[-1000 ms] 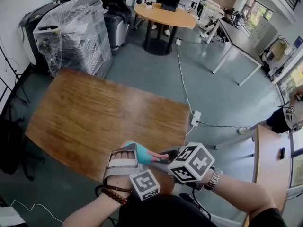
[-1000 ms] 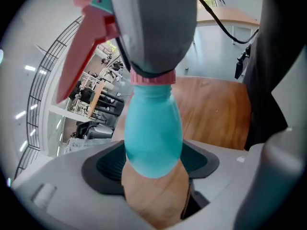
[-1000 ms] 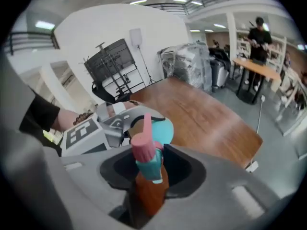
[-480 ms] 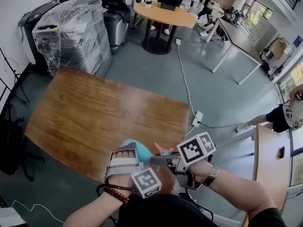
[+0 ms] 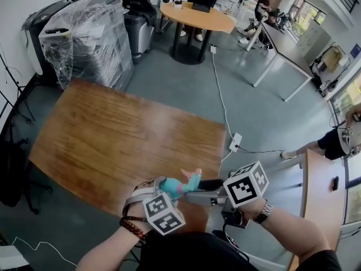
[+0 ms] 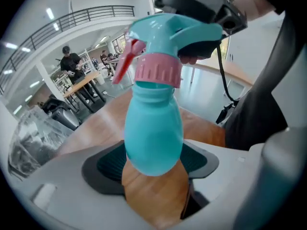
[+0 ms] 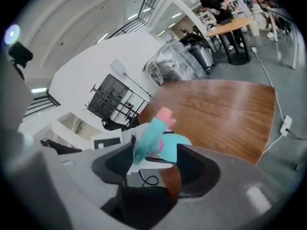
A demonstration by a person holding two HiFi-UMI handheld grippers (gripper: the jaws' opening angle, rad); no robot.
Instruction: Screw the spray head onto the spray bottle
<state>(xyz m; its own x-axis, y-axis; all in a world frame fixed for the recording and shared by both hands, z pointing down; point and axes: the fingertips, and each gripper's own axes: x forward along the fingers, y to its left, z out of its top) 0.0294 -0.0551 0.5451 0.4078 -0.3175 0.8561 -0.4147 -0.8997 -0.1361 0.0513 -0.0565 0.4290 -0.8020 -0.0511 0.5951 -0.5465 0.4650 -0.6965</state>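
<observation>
Between the left tool's pads, the teal spray bottle is clamped tight, spray head on top. The right tool's jaws are opening around that head, over the surface's near edge.

teal spray bottle held aloft, its teal spray head with pink collar on the neck.

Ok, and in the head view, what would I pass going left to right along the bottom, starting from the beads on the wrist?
Bead bracelet → left gripper's cube → spray head → right gripper's cube, its jaws opening with the spray head between them → wooden desk at the right edge.
</observation>
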